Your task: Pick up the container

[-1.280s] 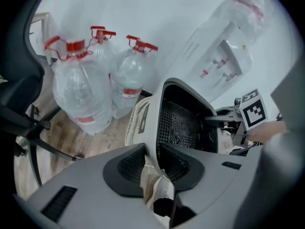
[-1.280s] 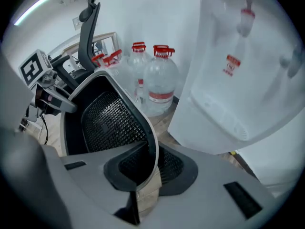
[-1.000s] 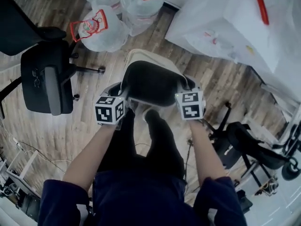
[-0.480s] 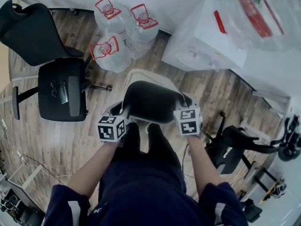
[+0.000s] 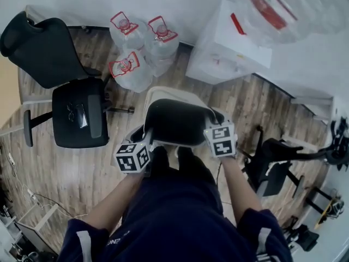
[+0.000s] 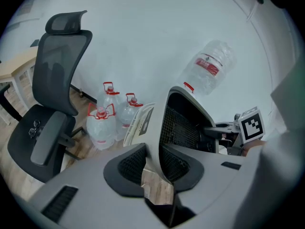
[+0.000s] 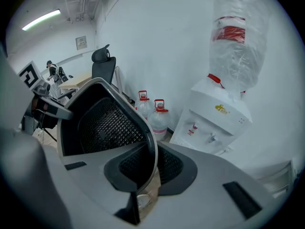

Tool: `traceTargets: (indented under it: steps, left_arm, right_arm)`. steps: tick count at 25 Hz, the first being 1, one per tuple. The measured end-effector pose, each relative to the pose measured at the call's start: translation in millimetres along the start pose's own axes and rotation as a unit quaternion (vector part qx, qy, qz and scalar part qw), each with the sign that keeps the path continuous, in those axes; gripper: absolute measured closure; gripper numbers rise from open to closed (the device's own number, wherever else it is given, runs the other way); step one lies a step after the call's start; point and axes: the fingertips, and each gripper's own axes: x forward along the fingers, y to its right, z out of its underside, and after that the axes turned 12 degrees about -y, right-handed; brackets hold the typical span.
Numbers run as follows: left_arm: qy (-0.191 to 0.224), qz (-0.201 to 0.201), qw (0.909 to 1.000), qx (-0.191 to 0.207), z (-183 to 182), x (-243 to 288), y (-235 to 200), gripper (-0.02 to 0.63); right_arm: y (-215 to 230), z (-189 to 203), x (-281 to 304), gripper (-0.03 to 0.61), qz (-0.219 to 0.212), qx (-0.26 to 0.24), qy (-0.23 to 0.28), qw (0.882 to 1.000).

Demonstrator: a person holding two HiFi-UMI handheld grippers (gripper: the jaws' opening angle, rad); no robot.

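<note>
The container [image 5: 177, 116] is a light grey bin with a black mesh inside, held in the air above the wooden floor in front of the person. My left gripper [image 5: 146, 143] is shut on its left wall. My right gripper [image 5: 211, 125] is shut on its right wall. In the left gripper view the container's [image 6: 188, 123] thin rim runs down between the dark pads of the left gripper [image 6: 153, 162]. The right gripper view shows the container's [image 7: 102, 123] rim pinched the same way by the right gripper [image 7: 148, 168].
Three water jugs [image 5: 139, 45] with red handles stand on the floor by the wall. A black office chair [image 5: 73, 105] is at the left. A white water dispenser [image 5: 229, 45] with a large bottle [image 5: 272, 7] on top is at the back right. Another chair [image 5: 275, 165] stands at the right.
The jugs, chair and dispenser have slid down the head view and look smaller and farther below. The container stays clamped between both grippers in the same place.
</note>
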Motion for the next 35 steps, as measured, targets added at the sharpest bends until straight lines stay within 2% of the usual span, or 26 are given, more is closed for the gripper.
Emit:
traceTargets:
  steps: [12, 35]
  left_arm:
    - [0.010, 0.017, 0.9995, 0.024, -8.5, -17.5, 9.3, 0.506]
    - [0.014, 0.018, 0.9986, 0.048, -7.6, -20.4, 16.7, 0.505]
  right_arm:
    - [-1.2, 5.0, -30.8, 0.523, 0.031, 0.030, 0.020, 0.999]
    - [-0.5, 15.4, -38.4, 0.523, 0.036, 0.048, 0.025, 0.998]
